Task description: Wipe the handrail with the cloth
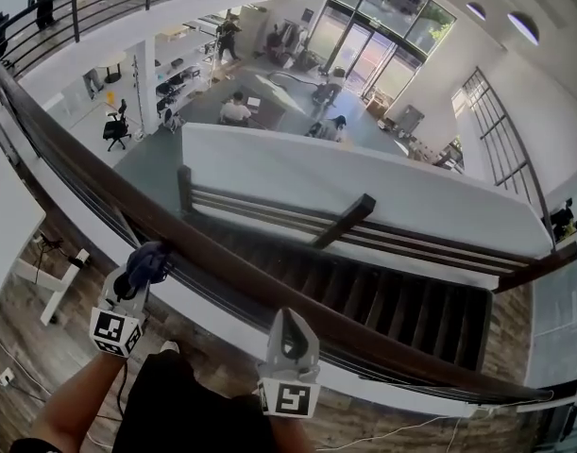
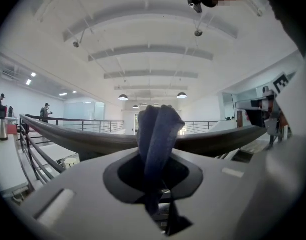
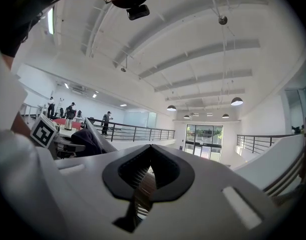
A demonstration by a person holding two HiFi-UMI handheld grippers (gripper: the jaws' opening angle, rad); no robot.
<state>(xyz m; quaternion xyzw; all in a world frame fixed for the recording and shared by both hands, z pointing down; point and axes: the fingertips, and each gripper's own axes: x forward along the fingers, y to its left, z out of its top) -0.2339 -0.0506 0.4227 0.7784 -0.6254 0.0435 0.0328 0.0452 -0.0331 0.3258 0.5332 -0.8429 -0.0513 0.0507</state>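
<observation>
Left gripper [image 1: 146, 264] pinches the bunched dark blue cloth [image 2: 158, 134], which sits against the top of the dark wooden handrail [image 1: 233, 274]. Right gripper [image 1: 290, 321] is further right along the handrail, at its near edge, jaws pressed together and empty; can't tell whether it touches. Stairs [image 1: 401, 305] drop beyond the handrail.

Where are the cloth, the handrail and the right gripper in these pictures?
cloth [image 2: 158, 134], left gripper view, on the blue fold standing up at the picture's middle.
handrail [image 1: 222, 272], head view, on its dark top surface, right of the cloth.
right gripper [image 1: 290, 315], head view, midway between its fingertips, at the rail.
</observation>
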